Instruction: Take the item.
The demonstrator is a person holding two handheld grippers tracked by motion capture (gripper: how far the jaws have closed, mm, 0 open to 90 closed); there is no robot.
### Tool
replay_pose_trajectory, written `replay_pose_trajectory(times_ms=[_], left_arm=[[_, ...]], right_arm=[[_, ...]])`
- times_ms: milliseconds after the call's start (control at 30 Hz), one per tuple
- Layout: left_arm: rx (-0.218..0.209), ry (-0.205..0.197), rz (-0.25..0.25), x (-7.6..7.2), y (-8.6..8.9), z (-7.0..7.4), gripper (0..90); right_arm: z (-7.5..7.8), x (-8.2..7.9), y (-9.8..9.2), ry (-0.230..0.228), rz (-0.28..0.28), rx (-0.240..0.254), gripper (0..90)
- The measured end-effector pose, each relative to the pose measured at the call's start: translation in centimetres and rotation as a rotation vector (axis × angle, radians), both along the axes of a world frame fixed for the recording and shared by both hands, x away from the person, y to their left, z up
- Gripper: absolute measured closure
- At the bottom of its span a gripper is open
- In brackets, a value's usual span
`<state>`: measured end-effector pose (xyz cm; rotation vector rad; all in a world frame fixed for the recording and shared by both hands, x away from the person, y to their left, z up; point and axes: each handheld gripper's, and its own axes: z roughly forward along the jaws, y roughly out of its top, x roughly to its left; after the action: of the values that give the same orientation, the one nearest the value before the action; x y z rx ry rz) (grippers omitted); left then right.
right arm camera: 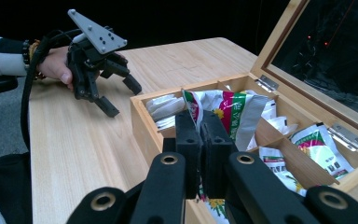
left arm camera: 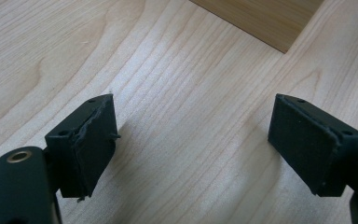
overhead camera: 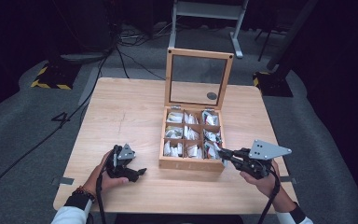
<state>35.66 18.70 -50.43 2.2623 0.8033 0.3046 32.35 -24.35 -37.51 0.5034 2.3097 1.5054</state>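
Observation:
A wooden box (overhead camera: 191, 164) with several compartments of white sachets stands right of the table's middle, its glass-paned lid (overhead camera: 198, 77) upright. My right gripper (overhead camera: 223, 153) reaches over the box's front right corner. In the right gripper view this gripper (right arm camera: 201, 122) is shut on a white, green and red sachet (right arm camera: 235, 112), holding it upright above the front compartments. My left gripper (overhead camera: 140, 172) rests on the table left of the box, also seen across the table as the left gripper (right arm camera: 119, 95). Its jaws stand open over bare wood, left gripper (left arm camera: 191, 140), with nothing between them.
The box's front corner (left arm camera: 261, 18) lies just ahead of the left jaws. Other sachets (right arm camera: 324, 156) fill the neighbouring compartments. Behind the table are a metal frame (overhead camera: 207, 9), floor cables (overhead camera: 121, 46) and a stand base with yellow-black tape (overhead camera: 51, 77).

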Motion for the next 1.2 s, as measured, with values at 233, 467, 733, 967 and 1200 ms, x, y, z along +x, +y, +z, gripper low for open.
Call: replay_pose_trajectory(times_ms=[233,467,733,967,1200], left_arm=[[0.000,0.000,0.000,0.0,0.0,0.0,16.0],[0.000,0.000,0.000,0.0,0.0,0.0,16.0],[0.000,0.000,0.000,0.0,0.0,0.0,16.0],[0.000,0.000,0.000,0.0,0.0,0.0,16.0],[0.000,0.000,0.000,0.0,0.0,0.0,16.0]], right_arm=[[-0.4,-0.5,0.9,0.019,0.049,-0.013,87.6],[-1.3,-1.2,2.4,0.031,0.101,-0.054,87.6],[-2.7,-1.8,4.2,0.055,0.173,-0.112,87.5],[-3.9,-2.0,5.3,0.068,0.199,-0.167,87.5],[-5.5,-1.9,6.3,0.088,0.223,-0.238,87.2]])
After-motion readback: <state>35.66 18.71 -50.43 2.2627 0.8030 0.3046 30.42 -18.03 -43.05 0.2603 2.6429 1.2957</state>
